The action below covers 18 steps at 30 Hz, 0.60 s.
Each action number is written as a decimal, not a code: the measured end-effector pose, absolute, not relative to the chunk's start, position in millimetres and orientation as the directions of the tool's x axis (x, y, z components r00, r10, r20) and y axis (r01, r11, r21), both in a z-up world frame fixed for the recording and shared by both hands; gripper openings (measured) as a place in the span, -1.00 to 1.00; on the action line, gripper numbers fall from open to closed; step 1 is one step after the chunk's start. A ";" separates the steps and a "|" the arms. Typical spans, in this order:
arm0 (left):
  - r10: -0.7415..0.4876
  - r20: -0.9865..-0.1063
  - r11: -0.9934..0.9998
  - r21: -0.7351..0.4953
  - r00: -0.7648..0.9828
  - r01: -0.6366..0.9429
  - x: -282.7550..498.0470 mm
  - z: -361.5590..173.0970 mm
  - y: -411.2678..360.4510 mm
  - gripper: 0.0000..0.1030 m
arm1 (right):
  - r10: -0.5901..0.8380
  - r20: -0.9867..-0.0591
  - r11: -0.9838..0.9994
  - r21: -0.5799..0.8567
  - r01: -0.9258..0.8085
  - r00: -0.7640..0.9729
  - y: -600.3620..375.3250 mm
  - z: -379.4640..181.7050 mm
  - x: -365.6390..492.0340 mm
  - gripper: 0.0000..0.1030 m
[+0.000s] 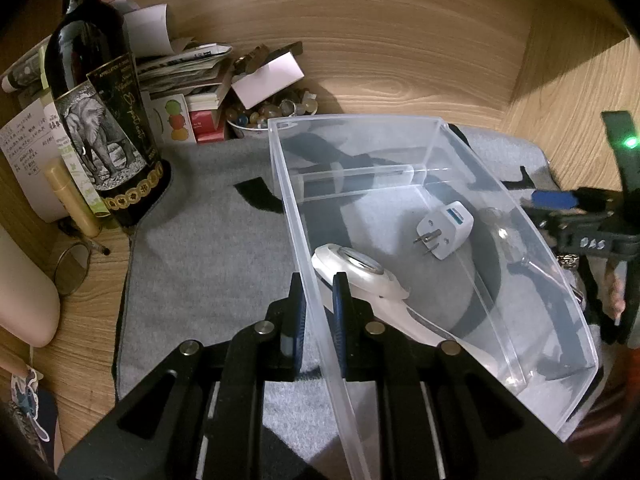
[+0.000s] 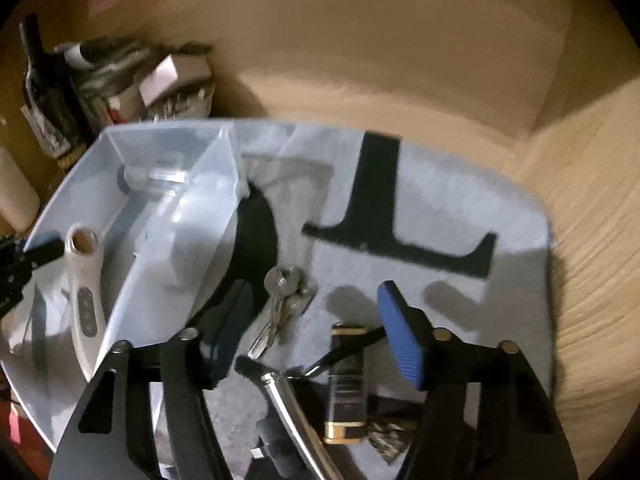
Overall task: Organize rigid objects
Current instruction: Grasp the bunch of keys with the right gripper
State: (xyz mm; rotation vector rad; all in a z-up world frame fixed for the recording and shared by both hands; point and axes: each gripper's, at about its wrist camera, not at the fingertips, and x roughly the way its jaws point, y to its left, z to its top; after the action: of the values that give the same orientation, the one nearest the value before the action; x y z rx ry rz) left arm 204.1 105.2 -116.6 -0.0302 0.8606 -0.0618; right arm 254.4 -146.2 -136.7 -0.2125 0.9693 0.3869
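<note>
- Left gripper [image 1: 318, 312] pinches the near wall of the clear rectangular plastic bin [image 1: 516, 216], one blue pad inside, one outside, steadying it on the grey felt mat [image 1: 208, 280] atop the wood-grain desk [image 1: 400, 52].
- Inside the bin: a white handheld device w/ round lens-like head [image 1: 356, 270] and a white plug adapter w/ metal prongs [image 1: 442, 230].
- Right gripper [image 2: 316, 332], jaws spread wide and holding nothing, hovers over items on the mat outside the bin: a bunch of silver keys [image 2: 284, 292], a black-and-gold rectangular lighter-like case [image 2: 347, 384] and a chrome-handled tool [image 2: 292, 404] – the right view is blurred, so the IDs of the last two are approx.
- Step in hand, as judged: pick up the next loose item, prob. the keys, and move it to the bin.
- To do it well: centre the jaws over the key ring, come down until the pads nearly touch the felt, close across the thickest part, lift clear of the bin wall, and keep the left grip firm so the bin doesn't slide.
</note>
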 end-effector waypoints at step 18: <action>-0.073 -0.753 0.997 -0.060 0.654 0.043 204.6 -118.0 105.3 -0.74 | 0.224 -0.885 0.905 0.033 -0.425 0.409 -132.0 -167.4 265.9 -0.50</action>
State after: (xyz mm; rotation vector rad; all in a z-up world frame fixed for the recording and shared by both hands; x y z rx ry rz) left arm 204.6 105.3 -118.0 -0.0378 0.8554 -0.0659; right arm 265.9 -132.0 -167.4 -0.2091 1.0759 0.4125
